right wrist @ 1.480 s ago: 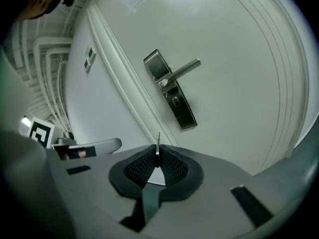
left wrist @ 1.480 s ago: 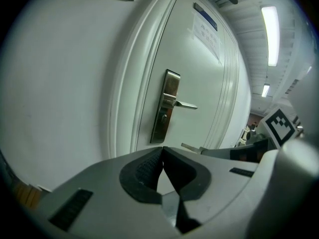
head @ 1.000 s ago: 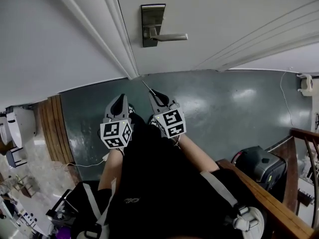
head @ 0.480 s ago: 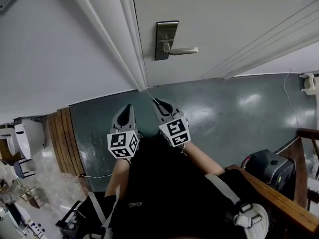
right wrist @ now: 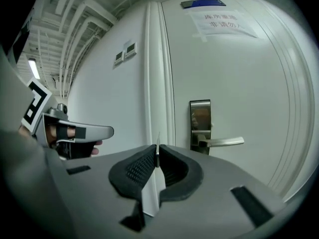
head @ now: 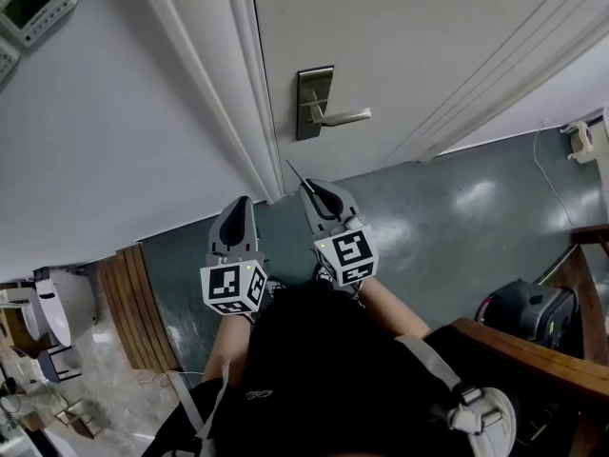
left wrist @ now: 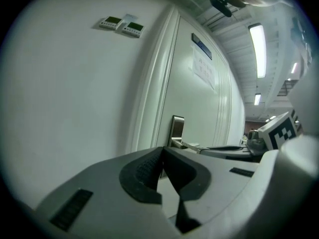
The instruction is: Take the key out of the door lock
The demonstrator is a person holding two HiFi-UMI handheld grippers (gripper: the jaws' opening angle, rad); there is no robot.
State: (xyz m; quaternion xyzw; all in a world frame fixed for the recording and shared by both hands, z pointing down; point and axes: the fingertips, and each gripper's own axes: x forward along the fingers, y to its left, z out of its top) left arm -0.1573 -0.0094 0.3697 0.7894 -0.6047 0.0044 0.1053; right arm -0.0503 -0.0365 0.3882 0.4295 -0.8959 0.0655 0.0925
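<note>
The right gripper (right wrist: 157,156) pinched a thin flat strip (right wrist: 157,142), the left gripper (left wrist: 162,154) was closed on nothing, and the best way was slowly, straight toward the door lock (head: 314,103).

Bright, even light; a ceiling tube (left wrist: 258,44) glares above-right of the left gripper (left wrist: 162,152). Gripper views bend and darken at edges.

A thin metal sliver, probably the key (right wrist: 158,149), stands edge-on, apart from the door lock (right wrist: 200,126).
</note>
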